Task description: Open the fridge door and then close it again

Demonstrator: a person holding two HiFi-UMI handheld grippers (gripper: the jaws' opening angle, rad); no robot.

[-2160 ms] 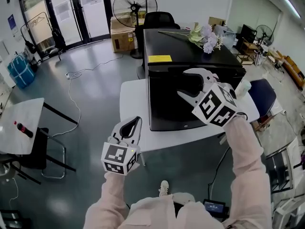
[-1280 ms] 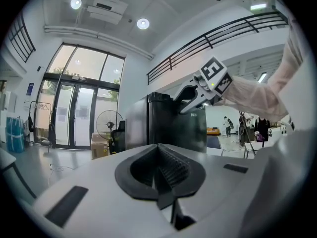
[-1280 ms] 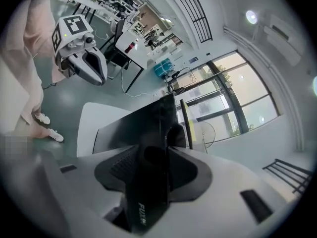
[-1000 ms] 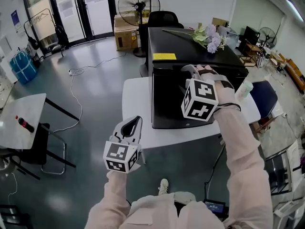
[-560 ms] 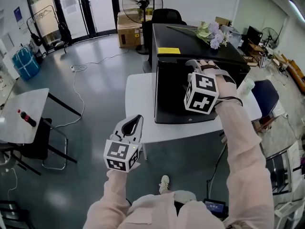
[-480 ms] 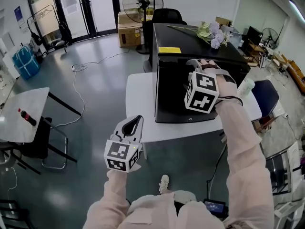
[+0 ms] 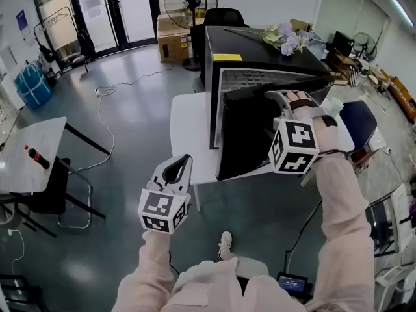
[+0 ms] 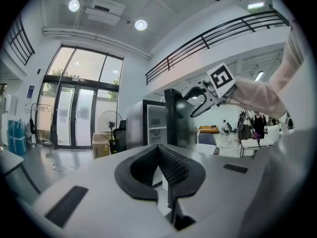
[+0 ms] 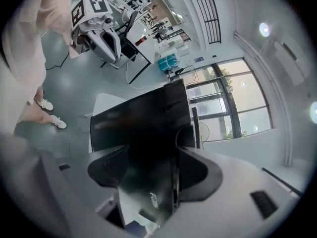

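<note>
Fridge (image 7: pixel 260 57), black, stands on the white table (image 7: pixel 187 125) with pale flowers (image 7: pixel 281 38) lying on its top. Its door (image 7: pixel 250 138) stands partly open, the light inside showing above it. The right gripper (image 7: pixel 279 99) is at the door's upper edge; its jaws have just been opening and stand wide, released, the edge between them. The left gripper (image 7: pixel 179 166) hangs clenched and empty, low beside the table, well apart from the fridge.

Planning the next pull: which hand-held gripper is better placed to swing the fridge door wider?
Right. The right hand-held gripper straddles the edge of the partly open fridge door, its jaws having just been opening. The left hand-held gripper is shut, low, apart from that door.
</note>
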